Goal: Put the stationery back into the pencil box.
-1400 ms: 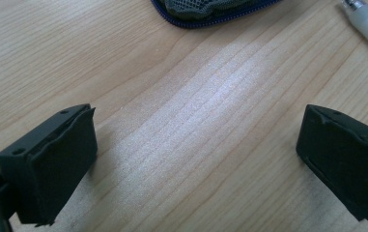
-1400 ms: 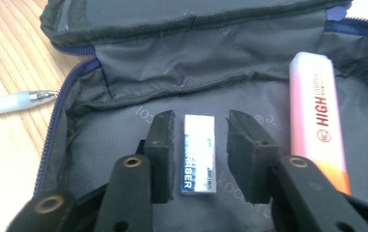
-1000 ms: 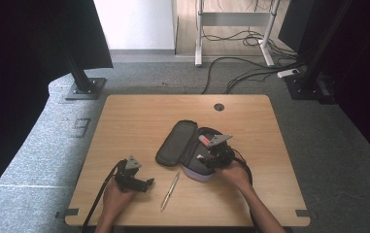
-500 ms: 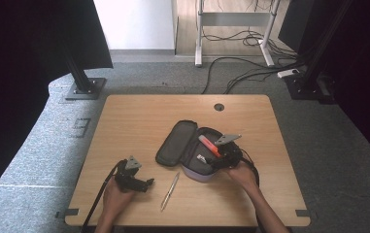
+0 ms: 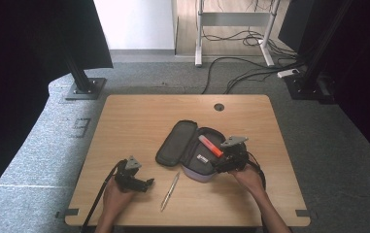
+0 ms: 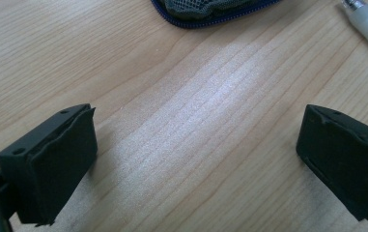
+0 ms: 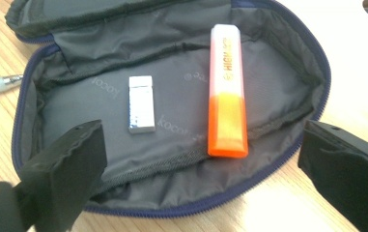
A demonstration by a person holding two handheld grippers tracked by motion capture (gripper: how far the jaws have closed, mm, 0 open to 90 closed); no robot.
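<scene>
In the right gripper view, an orange highlighter (image 7: 227,104) is seen lying flat inside the open pencil case (image 7: 288,63), beside a small silver stick (image 7: 141,104), and the right tool (image 7: 203,181) has just been opening, with nothing gripped between its wide jaws. The left tool (image 6: 196,164) is held wide apart and empty over the bare tabletop (image 6: 205,106). The pen (image 5: 169,190) beside the case should probably be picked up next and gripped at its middle.

wooden table (image 5: 139,116), open pencil case (image 5: 182,143), pen (image 5: 169,190)
</scene>
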